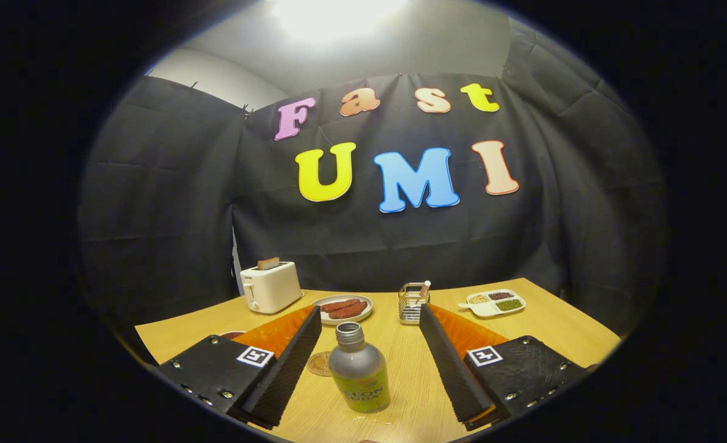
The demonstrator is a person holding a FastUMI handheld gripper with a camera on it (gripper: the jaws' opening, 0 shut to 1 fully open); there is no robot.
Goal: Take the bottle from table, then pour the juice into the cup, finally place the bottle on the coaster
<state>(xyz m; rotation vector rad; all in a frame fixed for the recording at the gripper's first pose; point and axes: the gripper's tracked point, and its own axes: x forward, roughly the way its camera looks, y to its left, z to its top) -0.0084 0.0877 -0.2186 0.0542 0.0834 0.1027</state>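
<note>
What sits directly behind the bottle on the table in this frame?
Behind the bottle, which stands between the open fingers of the hand-held gripper, a round coaster lies partly hidden by a finger. Farther back are a plate of sausages and a wire holder.

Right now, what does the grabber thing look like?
The gripper has two long flat fingers with ribbed inner faces. Each sits on a dark block with small screws and a square black-and-white marker.

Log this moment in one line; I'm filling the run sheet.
phase: approach | gripper: open, straddling bottle, no contact | bottle: upright on table | coaster: behind bottle, bare
</note>
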